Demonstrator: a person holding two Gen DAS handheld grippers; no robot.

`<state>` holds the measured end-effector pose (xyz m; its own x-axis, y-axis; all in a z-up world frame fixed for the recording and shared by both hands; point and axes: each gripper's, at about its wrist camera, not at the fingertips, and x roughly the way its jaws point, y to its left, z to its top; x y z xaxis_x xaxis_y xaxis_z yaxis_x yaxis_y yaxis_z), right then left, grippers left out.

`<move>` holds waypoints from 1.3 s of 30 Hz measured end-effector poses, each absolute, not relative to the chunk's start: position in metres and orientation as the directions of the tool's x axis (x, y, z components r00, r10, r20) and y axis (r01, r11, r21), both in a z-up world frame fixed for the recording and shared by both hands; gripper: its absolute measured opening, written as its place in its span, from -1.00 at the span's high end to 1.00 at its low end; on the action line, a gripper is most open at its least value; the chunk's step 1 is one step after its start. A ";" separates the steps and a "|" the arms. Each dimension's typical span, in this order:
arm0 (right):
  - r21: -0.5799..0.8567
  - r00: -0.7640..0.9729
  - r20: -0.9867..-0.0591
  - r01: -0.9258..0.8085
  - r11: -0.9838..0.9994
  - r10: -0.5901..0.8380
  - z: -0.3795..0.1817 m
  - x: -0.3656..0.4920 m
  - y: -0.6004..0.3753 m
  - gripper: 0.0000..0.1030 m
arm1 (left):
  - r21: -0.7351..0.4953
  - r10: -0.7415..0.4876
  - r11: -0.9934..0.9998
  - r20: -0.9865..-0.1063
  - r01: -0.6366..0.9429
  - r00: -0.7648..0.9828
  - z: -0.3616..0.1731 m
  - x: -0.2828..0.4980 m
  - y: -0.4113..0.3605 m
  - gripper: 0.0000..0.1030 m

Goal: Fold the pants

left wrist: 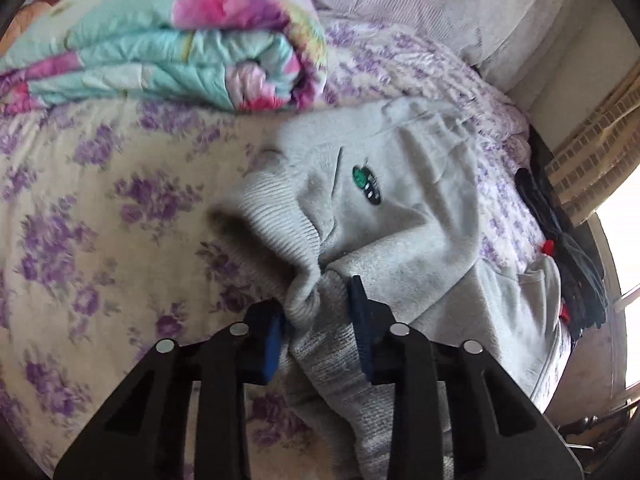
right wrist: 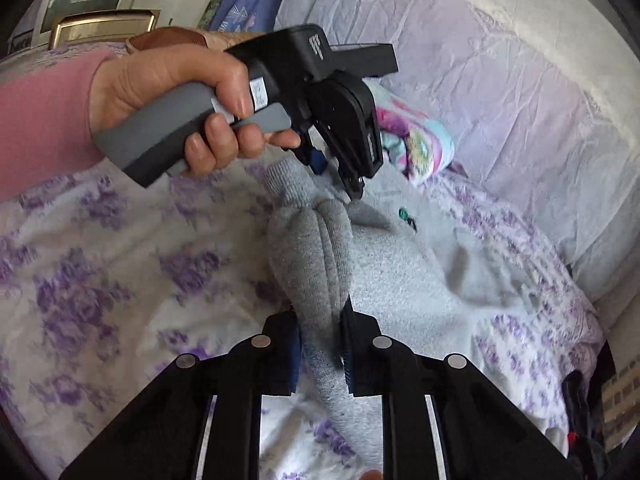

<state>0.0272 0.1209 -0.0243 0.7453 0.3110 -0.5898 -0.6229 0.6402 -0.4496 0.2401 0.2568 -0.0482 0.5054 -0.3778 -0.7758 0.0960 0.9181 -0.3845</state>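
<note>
Right gripper nearest the lens in the right wrist view: jaws clamped on a bunched grey roll of the pants, cloth pinched between the blue pads. Left gripper nearest in the left wrist view: jaws drawn in around a ribbed knit edge (a cuff or the waistband, cannot tell which), and it reads as a grip, though the right-hand pad sits just beside the fold and full contact there is unclear.

Pants lie crumpled on the bed, one grey heap, running away from both grippers toward the far side; a small green logo sits in the middle of the heap. In the right wrist view the left gripper, held in a hand with a pink sleeve, grips farther along the same bunch, so both grips sit close together on one strip of cloth, left ahead of right.

Key relation: the bulk of the pants lies beyond and to the right of both grips. My read: the grips need to spread apart along that edge to lay the cloth flat.

Rolled quilt beyond, well apart.
</note>
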 end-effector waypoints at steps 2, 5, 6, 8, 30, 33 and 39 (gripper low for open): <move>-0.415 0.719 -0.592 -0.659 0.627 0.364 -0.014 0.022 0.127 0.67 | -0.371 -0.352 0.925 -0.758 0.081 0.548 -0.036 0.227 0.270 0.47; -0.359 0.655 -0.596 -0.735 0.575 0.465 -0.005 0.007 0.144 0.67 | -0.338 -0.290 0.940 -0.723 0.045 0.627 -0.022 0.202 0.295 0.46; -0.353 0.637 -0.596 -0.755 0.553 0.488 -0.006 0.002 0.153 0.67 | -0.338 -0.271 0.941 -0.715 0.021 0.645 -0.021 0.192 0.306 0.47; -0.349 0.611 -0.598 -0.781 0.518 0.519 -0.011 -0.008 0.170 0.67 | -0.303 -0.187 0.951 -0.716 -0.059 0.673 -0.022 0.178 0.324 0.61; 0.172 0.667 -0.745 0.156 0.973 0.024 -0.047 0.063 -0.203 -0.59 | -0.403 -0.394 0.905 -0.679 0.135 0.620 -0.040 0.082 0.273 -0.73; 0.300 0.618 -0.782 0.261 0.917 0.080 -0.074 0.067 -0.250 -0.60 | -0.349 -0.357 0.928 -0.726 0.132 0.588 -0.059 0.082 0.252 -0.74; 0.373 0.649 -0.749 0.249 0.894 0.132 -0.086 0.097 -0.254 -0.10 | -0.219 -0.245 0.969 -0.765 0.118 0.595 -0.072 0.076 0.236 -0.76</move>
